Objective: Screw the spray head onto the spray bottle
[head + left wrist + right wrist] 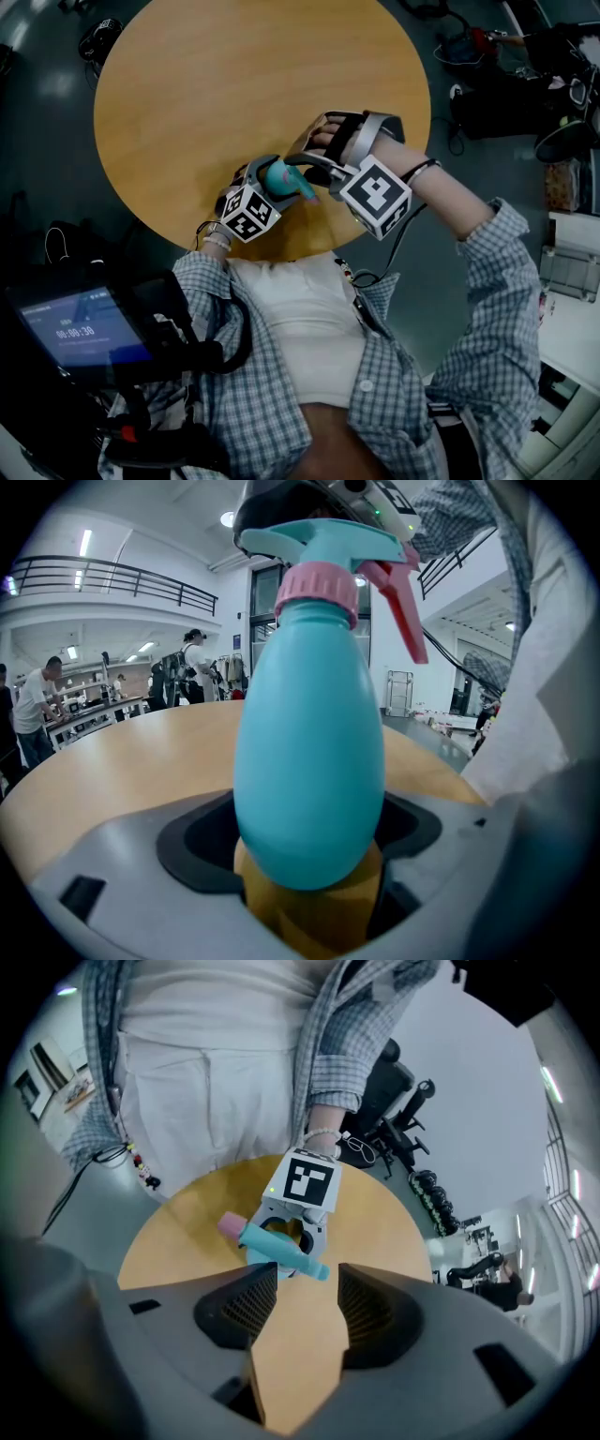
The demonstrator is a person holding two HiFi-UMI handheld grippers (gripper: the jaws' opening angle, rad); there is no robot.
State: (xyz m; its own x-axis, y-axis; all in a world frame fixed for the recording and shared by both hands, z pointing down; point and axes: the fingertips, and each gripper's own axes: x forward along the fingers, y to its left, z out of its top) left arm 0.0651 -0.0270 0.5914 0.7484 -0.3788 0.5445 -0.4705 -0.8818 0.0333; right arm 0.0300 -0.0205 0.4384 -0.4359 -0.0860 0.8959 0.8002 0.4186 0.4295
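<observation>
A teal spray bottle (309,761) stands upright over the round wooden table (187,112), and my left gripper (309,855) is shut on its lower body. A teal spray head (328,546) with a pink collar and pink trigger (403,611) sits on the bottle's neck. My right gripper (300,1293) hangs directly above it, pointing steeply down, jaws open. The spray head (277,1246) lies just beyond its fingertips, with bare table showing between the pads. In the head view both grippers meet at the table's near edge around the bottle (281,176).
My torso in a plaid shirt stands right against the table's near edge (281,248). A dark device with a lit screen (80,328) sits at lower left. Chairs, cables and bags lie on the floor beyond the table (506,84).
</observation>
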